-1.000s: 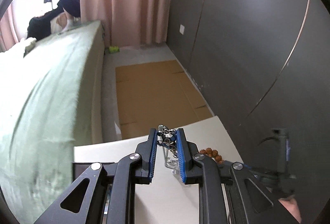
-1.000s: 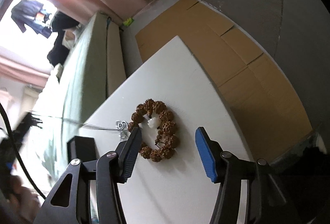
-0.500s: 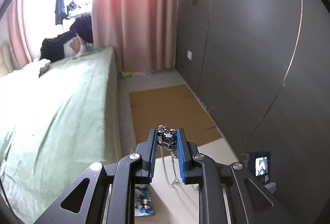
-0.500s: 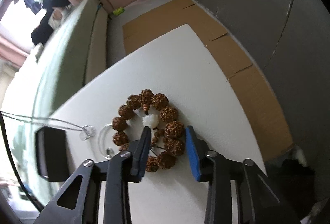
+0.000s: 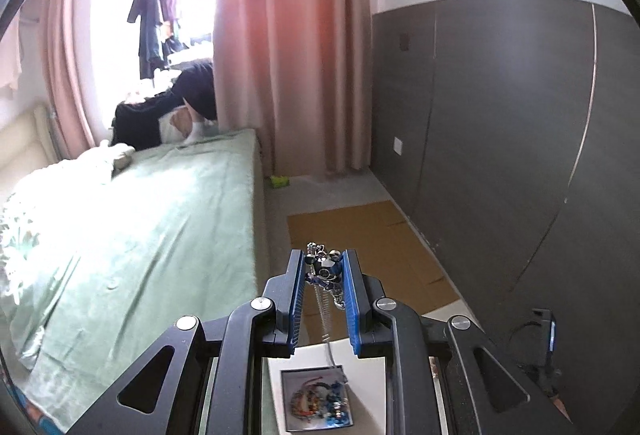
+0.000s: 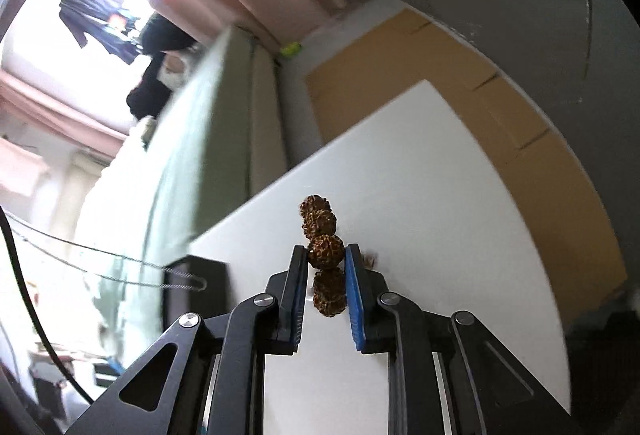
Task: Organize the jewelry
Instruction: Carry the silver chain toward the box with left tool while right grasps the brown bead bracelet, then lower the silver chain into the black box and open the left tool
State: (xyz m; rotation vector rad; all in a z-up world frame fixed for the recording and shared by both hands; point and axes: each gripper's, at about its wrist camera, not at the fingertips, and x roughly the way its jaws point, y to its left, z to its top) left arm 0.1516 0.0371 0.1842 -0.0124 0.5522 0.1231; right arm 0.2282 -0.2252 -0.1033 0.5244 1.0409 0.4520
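Observation:
My left gripper (image 5: 323, 267) is shut on a silver chain necklace with blue beads (image 5: 325, 271) and holds it high above the white table (image 5: 360, 359); its chain hangs down to a small open box of colourful jewelry (image 5: 316, 401). My right gripper (image 6: 325, 255) is shut on a brown rough-bead bracelet (image 6: 320, 223) and holds it a little above the white table (image 6: 420, 175). A stretch of the silver chain (image 6: 120, 267) crosses the left of the right wrist view.
A green bed (image 5: 140, 227) lies to the left, with flat cardboard (image 5: 360, 235) on the floor beyond the table. A grey wall panel (image 5: 500, 135) stands to the right. A dark box (image 6: 196, 295) sits on the table's left part.
My left gripper has risen with the necklace, so the jewelry box now shows below. My right gripper has shut on the bead bracelet and lifted it off the table.

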